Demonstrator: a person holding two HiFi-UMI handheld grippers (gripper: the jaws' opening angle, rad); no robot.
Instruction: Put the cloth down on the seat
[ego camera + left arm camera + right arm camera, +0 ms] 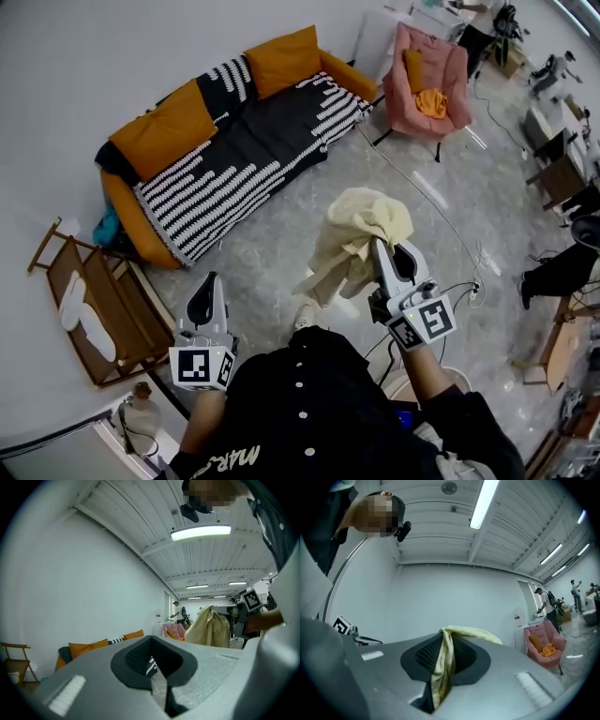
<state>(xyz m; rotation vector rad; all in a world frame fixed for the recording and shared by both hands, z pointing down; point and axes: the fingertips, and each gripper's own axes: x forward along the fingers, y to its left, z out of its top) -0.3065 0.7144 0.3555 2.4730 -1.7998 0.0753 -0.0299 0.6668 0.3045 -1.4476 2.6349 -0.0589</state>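
My right gripper [380,247] is shut on a pale yellow cloth [359,234], which hangs bunched in the air over the grey floor. In the right gripper view the cloth [474,632] runs between the dark pads [425,654] and drapes over the tip of the gripper [443,657]. The sofa [234,164], with a black-and-white striped cover and orange cushions, stands ahead and to the left, against the wall. Low on the left, my left gripper [207,281] is shut with nothing in it. The left gripper view shows its jaws [153,662] together, the cloth [211,627] hanging to the right, and the sofa [89,648] far off.
A pink armchair [427,75] holding an orange cloth [431,101] stands right of the sofa. A wooden folding rack [94,305] leans by the wall on the left. A cable [441,211] crosses the floor. Desks and chairs [562,169] crowd the right side.
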